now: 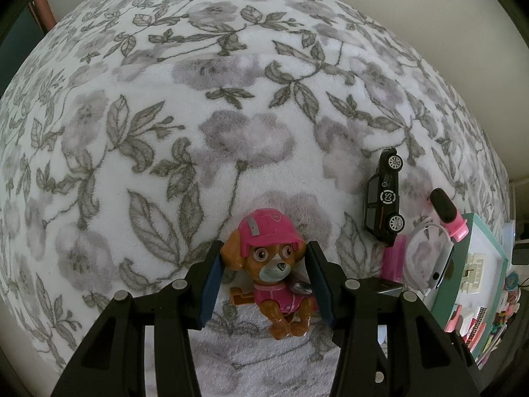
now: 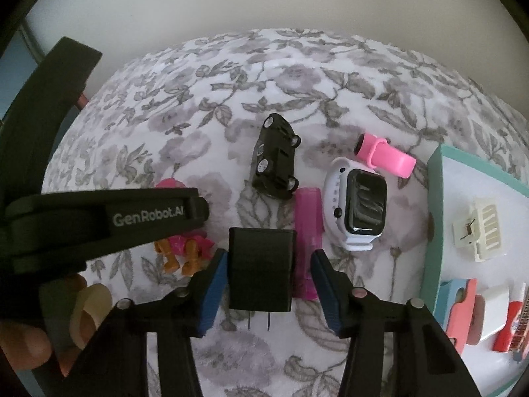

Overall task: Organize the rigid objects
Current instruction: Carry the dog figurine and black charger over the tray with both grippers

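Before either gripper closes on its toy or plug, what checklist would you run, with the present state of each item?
1. Left gripper open around the dog figure: ok; jaws stand either side of its head.
2. Dog figure centred between the jaws: ok.
3. Right gripper open around the black wall charger: ok.
4. Charger centred: not ok; it sits close to the left jaw, with the pink tube also in the gap.
5. Toy car and smartwatch outside both grips: ok.
6. Space left in the teal tray: cannot tell; it is only partly in view.
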`<action>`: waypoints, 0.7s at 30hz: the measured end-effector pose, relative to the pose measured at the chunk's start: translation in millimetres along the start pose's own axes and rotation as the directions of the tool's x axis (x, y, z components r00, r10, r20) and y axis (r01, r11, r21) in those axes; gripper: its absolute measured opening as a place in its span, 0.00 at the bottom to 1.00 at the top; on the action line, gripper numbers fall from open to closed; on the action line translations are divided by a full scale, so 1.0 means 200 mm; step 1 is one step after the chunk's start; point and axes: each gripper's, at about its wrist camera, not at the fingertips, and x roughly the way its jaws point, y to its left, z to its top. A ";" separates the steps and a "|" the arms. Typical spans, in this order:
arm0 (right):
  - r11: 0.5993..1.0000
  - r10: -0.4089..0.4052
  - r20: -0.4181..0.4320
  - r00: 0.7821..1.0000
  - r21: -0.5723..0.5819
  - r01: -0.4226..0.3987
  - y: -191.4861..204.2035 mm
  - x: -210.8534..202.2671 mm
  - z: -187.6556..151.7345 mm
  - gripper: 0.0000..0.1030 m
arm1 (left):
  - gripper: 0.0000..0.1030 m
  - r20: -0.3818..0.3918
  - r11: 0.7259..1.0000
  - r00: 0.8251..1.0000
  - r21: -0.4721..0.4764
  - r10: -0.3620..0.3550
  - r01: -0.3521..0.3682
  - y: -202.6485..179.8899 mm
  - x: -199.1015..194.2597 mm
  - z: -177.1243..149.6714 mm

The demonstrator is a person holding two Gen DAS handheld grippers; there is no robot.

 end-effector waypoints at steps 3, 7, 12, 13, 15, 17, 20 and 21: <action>1.000 0.010 -0.009 1.000 -0.011 -0.010 0.01 0.00 -0.01 0.46 | 0.50 0.000 1.000 1.000 0.000 0.001 -0.001 0.00 0.00 0.00; 0.999 0.001 -0.023 1.000 -0.048 -0.002 0.04 0.02 -0.02 0.43 | 0.50 0.000 1.000 1.000 0.004 0.002 -0.002 0.00 0.00 0.00; 0.998 -0.020 -0.029 0.999 -0.059 0.018 0.06 0.04 -0.04 0.42 | 0.50 0.003 1.000 1.000 0.018 0.008 -0.008 -0.01 0.01 0.00; 0.998 -0.018 -0.028 0.999 -0.056 0.016 0.06 0.04 -0.03 0.42 | 0.50 0.005 1.000 1.000 0.024 0.010 -0.010 -0.01 0.01 0.00; 0.999 -0.013 -0.031 0.999 -0.041 0.012 0.04 0.03 -0.03 0.42 | 0.49 0.009 0.999 1.000 0.031 0.013 -0.014 -0.02 0.00 -0.01; 1.000 -0.006 -0.030 1.000 -0.020 0.006 0.03 0.02 -0.03 0.42 | 0.49 0.018 1.000 1.000 0.029 -0.002 0.001 -0.03 -0.01 -0.01; 1.000 0.000 -0.021 1.000 0.002 0.000 0.00 -0.01 -0.02 0.42 | 0.49 0.039 0.999 0.999 0.033 -0.010 0.009 -0.04 -0.05 0.00; 1.000 0.005 -0.016 1.000 0.009 -0.005 0.00 -0.03 -0.02 0.42 | 0.49 0.058 0.999 0.998 0.032 -0.013 0.011 -0.04 -0.09 0.00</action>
